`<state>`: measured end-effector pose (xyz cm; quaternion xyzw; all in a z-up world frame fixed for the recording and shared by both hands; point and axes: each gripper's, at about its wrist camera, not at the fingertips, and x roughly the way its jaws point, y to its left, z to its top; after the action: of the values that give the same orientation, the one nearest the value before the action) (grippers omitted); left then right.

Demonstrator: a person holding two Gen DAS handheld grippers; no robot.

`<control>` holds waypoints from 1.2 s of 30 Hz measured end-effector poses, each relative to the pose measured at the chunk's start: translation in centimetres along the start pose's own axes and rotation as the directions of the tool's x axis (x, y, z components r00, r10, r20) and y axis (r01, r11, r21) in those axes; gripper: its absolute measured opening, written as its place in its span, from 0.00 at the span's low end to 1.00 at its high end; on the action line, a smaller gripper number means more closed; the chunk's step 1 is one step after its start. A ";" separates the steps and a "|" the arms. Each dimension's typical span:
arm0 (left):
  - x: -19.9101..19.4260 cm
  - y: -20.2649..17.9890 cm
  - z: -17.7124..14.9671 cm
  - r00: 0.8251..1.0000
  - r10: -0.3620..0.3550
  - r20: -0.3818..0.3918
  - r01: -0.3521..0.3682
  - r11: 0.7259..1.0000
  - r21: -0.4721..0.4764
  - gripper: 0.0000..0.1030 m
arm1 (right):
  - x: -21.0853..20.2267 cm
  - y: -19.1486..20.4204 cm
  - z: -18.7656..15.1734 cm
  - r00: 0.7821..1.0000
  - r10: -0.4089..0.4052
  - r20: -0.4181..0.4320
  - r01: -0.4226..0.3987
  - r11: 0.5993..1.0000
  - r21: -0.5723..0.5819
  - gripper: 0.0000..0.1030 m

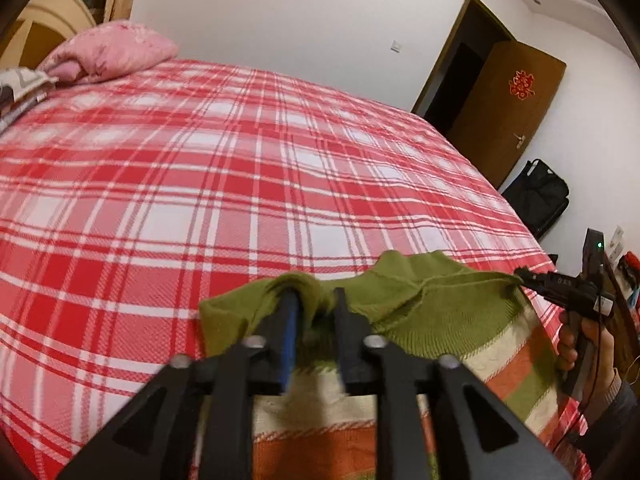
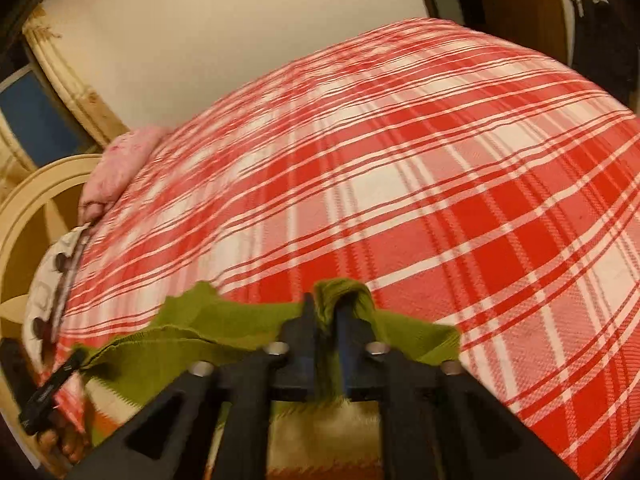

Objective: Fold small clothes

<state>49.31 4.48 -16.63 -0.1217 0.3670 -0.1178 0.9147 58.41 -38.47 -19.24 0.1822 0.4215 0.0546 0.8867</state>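
Sweater (image 1: 452,312): lying on the bed (image 1: 240,184) just ahead of and under both tools, green top edge farthest from them, striped body trailing back beneath.
Left tool (image 1: 314,300): partly spread, a green fold bunching between its jaws; the pads are not plainly pressing it.
Right tool (image 2: 326,312): partly spread too, straddling a bunched green ridge (blurred, so grip unclear).
Handling: I am judging it light, soft and stretchy, sagging and creeping rather than holding a crease.
Hold: I am favouring the two shoulder corners, pinching through both layers near the ribbed edge.
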 end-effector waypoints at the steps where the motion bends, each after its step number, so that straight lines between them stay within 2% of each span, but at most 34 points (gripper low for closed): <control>1: -0.9 -0.2 -0.1 1.000 0.015 0.022 -0.016 1.000 0.012 0.44 | -0.2 0.0 0.0 1.000 0.000 0.015 0.000 1.000 -0.005 0.61; 2: -1.3 -0.3 -0.1 0.999 0.024 0.037 -0.025 1.000 0.018 0.60 | -0.8 -0.2 0.0 0.999 0.010 0.032 -0.009 1.000 -0.002 0.67; 3: -2.2 -0.4 -0.4 0.998 0.033 0.056 -0.034 0.999 0.031 0.70 | -1.4 -0.2 -0.1 0.999 0.017 0.044 -0.017 1.000 -0.003 0.67; 7: -5.3 -0.5 -2.7 0.994 0.073 0.075 -0.078 0.995 0.066 0.71 | -5.0 -0.2 -1.8 0.998 0.037 0.058 -0.033 0.998 -0.058 0.67; 9: -6.6 -0.3 -4.8 0.994 0.094 0.062 -0.098 0.992 0.075 0.78 | -6.7 -0.3 -3.3 0.998 0.040 0.054 -0.036 0.997 -0.075 0.67; 11: -7.0 -0.2 -6.8 0.993 0.112 0.037 -0.115 0.989 0.094 0.80 | -8.5 -0.6 -5.5 0.999 0.008 0.039 -0.004 0.995 -0.099 0.67; 13: -6.6 -0.2 -9.0 0.984 0.180 -0.008 -0.178 0.975 0.136 0.80 | -10.0 -1.2 -8.0 1.000 -0.009 0.023 0.012 0.993 -0.118 0.67; 16: -5.9 0.4 -10.8 0.973 0.225 -0.058 -0.216 0.967 0.133 0.80 | -10.7 -2.2 -10.7 0.999 -0.026 -0.023 0.023 0.992 -0.124 0.66; 17: -5.8 0.8 -11.0 0.974 0.218 -0.069 -0.209 0.971 0.112 0.80 | -10.7 -2.3 -11.6 0.998 -0.037 -0.042 0.031 0.991 -0.133 0.63; 19: -5.7 1.1 -11.1 0.973 0.212 -0.090 -0.203 0.974 0.101 0.80 | -10.1 -2.6 -13.0 0.987 -0.142 -0.078 0.127 0.976 -0.174 0.60; 20: -5.6 1.2 -11.1 0.972 0.216 -0.096 -0.206 0.973 0.099 0.81 | -9.9 -2.8 -13.4 0.983 -0.156 -0.092 0.139 0.976 -0.169 0.56; 22: -5.5 1.2 -11.2 0.971 0.225 -0.087 -0.217 0.972 0.090 0.84 | -10.0 -3.5 -14.3 0.985 -0.124 -0.119 0.107 0.984 -0.140 0.44; 24: -5.4 1.2 -11.4 0.969 0.226 -0.096 -0.218 0.972 0.090 0.86 | -10.7 -3.4 -15.0 0.989 -0.101 -0.109 0.086 0.987 -0.137 0.20; 26: -5.6 1.3 -11.6 0.969 0.228 -0.092 -0.221 0.971 0.088 0.87 | -11.4 -2.9 -15.9 0.988 -0.115 -0.100 0.097 0.981 -0.166 0.14; 27: -5.5 1.1 -11.8 0.965 0.242 -0.100 -0.232 0.967 0.106 0.90 | -11.4 -2.8 -16.2 0.985 -0.142 -0.101 0.122 0.976 -0.183 0.13; 30: -5.3 0.5 -12.4 0.960 0.259 -0.109 -0.242 0.958 0.154 0.95 | -11.1 -3.4 -16.9 0.981 -0.146 -0.128 0.122 0.977 -0.177 0.13; 32: -5.2 0.6 -12.4 0.957 0.262 -0.122 -0.243 0.958 0.153 0.97 | -11.4 -3.5 -16.7 0.980 -0.146 -0.134 0.123 0.979 -0.164 0.14; 34: -5.3 0.9 -12.4 0.958 0.258 -0.123 -0.240 0.960 0.141 0.98 | -11.7 -3.1 -16.7 0.978 -0.163 -0.132 0.140 0.976 -0.169 0.19; 36: -5.3 0.8 -12.5 0.958 0.260 -0.120 -0.243 0.960 0.139 0.99 | -12.6 -2.3 -16.5 0.974 -0.199 -0.104 0.179 0.967 -0.182 0.21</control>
<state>36.96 5.19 -22.20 -0.0088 0.4334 -0.0307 0.9007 37.55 -39.16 -20.44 0.0607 0.4837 0.0166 0.8730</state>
